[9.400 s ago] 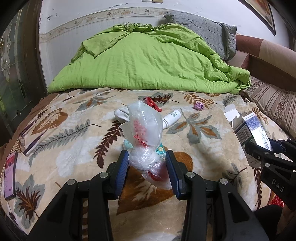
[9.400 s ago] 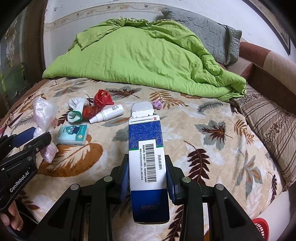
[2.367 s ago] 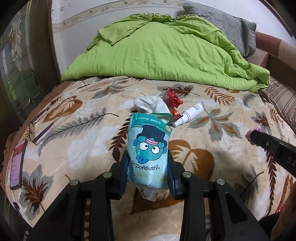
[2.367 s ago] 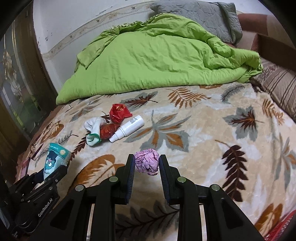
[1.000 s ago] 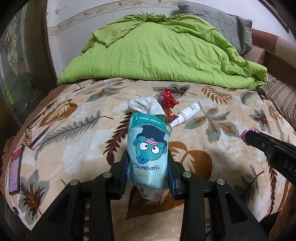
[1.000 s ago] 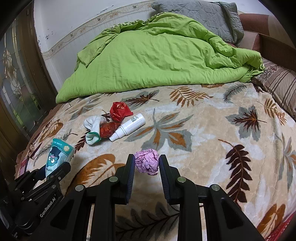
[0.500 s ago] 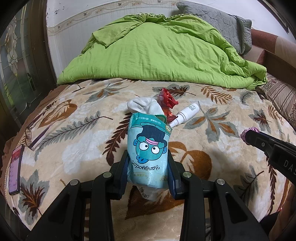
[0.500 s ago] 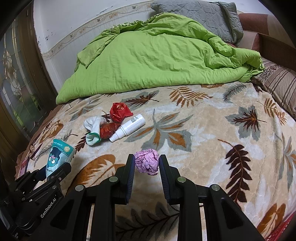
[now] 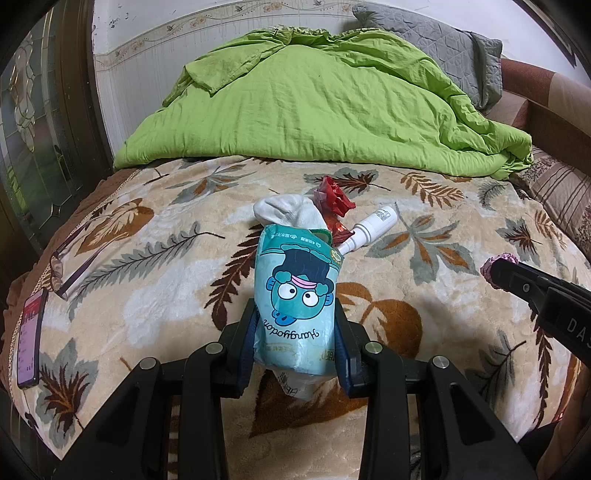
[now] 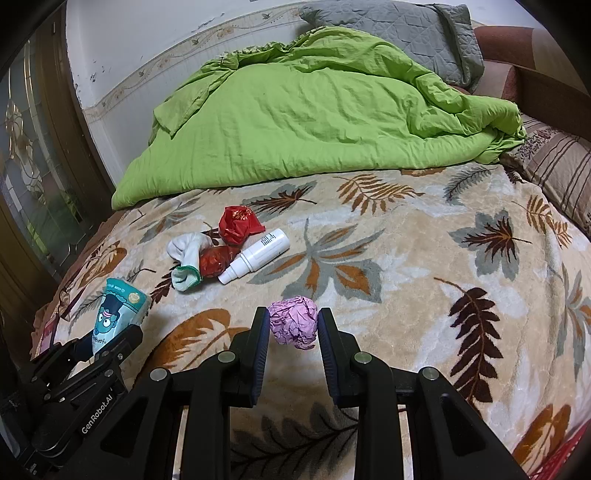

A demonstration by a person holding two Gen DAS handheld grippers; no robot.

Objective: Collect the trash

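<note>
Both tools grasp trash above the bed.
Left tool clamps a teal packet; right tool clamps a pink paper ball; red wrappers lie at 11 o'clock on the blanket.

— Held up over the near part of the bed: tissue pack in the left claw, crumpled paper ball in the right claw, well apart, pack to the left.

— And farther out?

— Clustered at mid-bed, left of centre: sock leftmost, one wrapper touching it, another wrapper just behind, spray bottle lying on its side at the right, nozzle toward the near side.

— Beyond that?

— Heaped quilt across the far end, pillow behind it against the wall. At the far left edge: glasses, then phone nearer.
</note>
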